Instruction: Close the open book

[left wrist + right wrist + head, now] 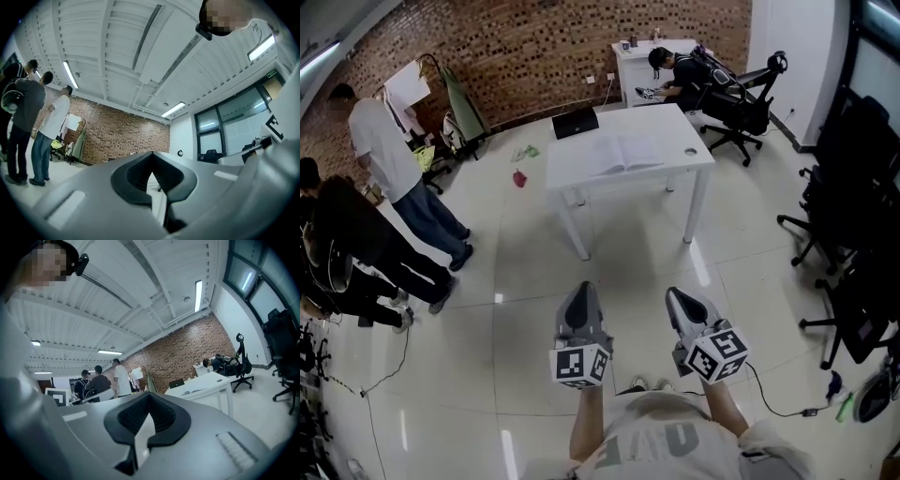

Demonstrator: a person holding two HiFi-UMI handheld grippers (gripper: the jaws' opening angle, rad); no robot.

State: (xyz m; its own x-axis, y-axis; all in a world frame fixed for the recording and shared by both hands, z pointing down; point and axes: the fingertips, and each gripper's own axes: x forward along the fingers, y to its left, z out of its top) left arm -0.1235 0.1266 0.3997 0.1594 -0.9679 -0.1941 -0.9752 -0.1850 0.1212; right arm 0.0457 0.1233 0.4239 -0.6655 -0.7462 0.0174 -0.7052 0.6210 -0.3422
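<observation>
Two tongs show at the bottom of the head view, side by side over the shiny floor (525, 309). The left tongs (581, 291) are shut tight and hold nothing. The right tongs (677, 294) are shut tight too, with nothing in them. Each one has one cube with square marks at its back end.

One white bench (698, 167) stands well apart from the tongs, farther up the room. One open book (623, 155) lies flat on the middle of it, pages up. One black laptop (576, 122) sits at the far left corner of the bench. One small round thing (691, 150) lies near the right edge; it is too small to tell what it is.

On the floor left of the bench lies one red thing (519, 178).

At the left stands one person in a white shirt (384, 141), and it looks like two more people in dark clothes stand beside them. One more person (675, 75) sits bent over a smaller bench (628, 67) by the brick wall (534, 47). One black office chair (741, 108) stands next to that person.
</observation>
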